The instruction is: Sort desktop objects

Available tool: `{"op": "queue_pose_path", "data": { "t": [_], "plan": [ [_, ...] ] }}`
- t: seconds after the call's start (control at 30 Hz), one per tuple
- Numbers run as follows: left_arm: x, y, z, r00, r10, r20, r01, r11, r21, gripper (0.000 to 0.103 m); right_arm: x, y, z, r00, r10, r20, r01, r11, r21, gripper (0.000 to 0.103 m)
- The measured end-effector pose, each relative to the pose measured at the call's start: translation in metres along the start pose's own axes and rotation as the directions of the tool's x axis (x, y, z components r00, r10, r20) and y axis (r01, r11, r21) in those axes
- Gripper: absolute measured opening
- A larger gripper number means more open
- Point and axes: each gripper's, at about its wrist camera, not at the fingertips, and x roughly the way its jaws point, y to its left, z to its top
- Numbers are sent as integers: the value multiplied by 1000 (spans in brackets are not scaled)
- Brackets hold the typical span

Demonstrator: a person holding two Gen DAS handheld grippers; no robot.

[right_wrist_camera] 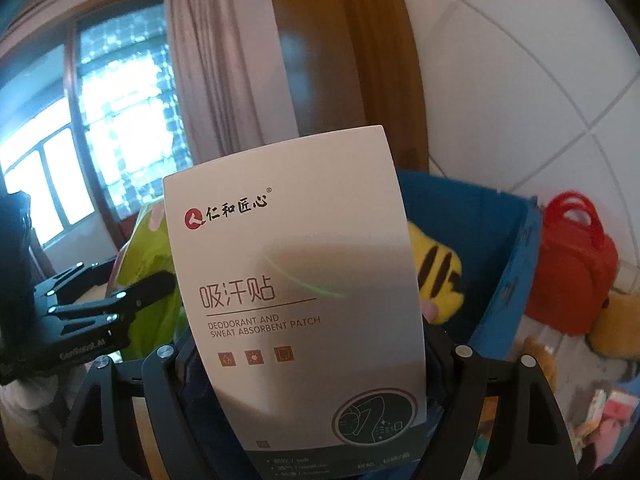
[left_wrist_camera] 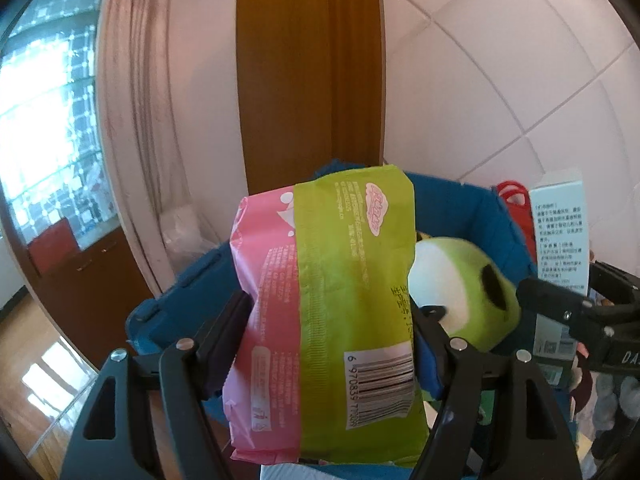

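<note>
Left gripper (left_wrist_camera: 332, 320): pinching the pink-green packet (left_wrist_camera: 324, 312) mid-body — soft, crinkly, light, above the blue bin (left_wrist_camera: 480, 216) near edge.
Right gripper (right_wrist_camera: 308, 364): clamped on the white box (right_wrist_camera: 296, 280) — stiff, light; hold its flat faces.

Bin mouth part-blocked; open air above.
Green plush (left_wrist_camera: 476, 292) and striped plush (right_wrist_camera: 438, 276) sit inside the bin (left_wrist_camera: 496, 220); red bag (right_wrist_camera: 572, 268) stands beside its right wall; wall (right_wrist_camera: 520, 80) lies behind.
</note>
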Motion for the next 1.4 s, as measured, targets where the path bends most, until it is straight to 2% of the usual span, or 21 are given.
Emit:
{"op": "queue_pose_path", "data": {
  "t": [0.2, 0.27, 0.33, 0.6, 0.77, 0.93, 1.03, 1.23, 1.4],
  "plan": [
    [11, 8, 1, 1000, -5, 10, 5, 1000, 7, 91, 21, 2, -5, 997, -42, -57, 42, 999, 13, 85],
    [11, 8, 1, 1000, -8, 12, 8, 1000, 8, 103, 22, 5, -5, 996, -64, -60, 64, 998, 4, 97],
    [11, 9, 1, 1000, -10, 16, 10, 1000, 9, 103, 19, 6, -4, 996, -79, -48, 80, 997, 7, 103],
    [-3, 6, 0, 998, -34, 43, 34, 999, 3, 103, -10, 9, -4, 992, -127, 8, 127, 992, 14, 103],
    [-22, -14, -4, 996, -63, 58, 62, 998, 19, 103, -34, 10, -14, 988, -149, 33, 148, 989, 22, 103],
    [-40, -32, -11, 996, -38, 80, 36, 999, 33, 103, -58, 0, -30, 984, -171, 43, 168, 984, 56, 103],
    [-47, -40, -17, 996, -45, 75, 43, 999, 28, 103, -73, -6, -42, 982, -183, 39, 180, 981, 72, 103],
    [-78, -53, -28, 995, -2, 97, 0, 1000, 14, 103, -104, -19, -66, 978, -207, 35, 202, 974, 102, 103],
    [-110, -86, -45, 995, -33, 93, 29, 998, 48, 103, -149, -25, -94, 968, -250, 33, 244, 962, 120, 103]
  ]
}}
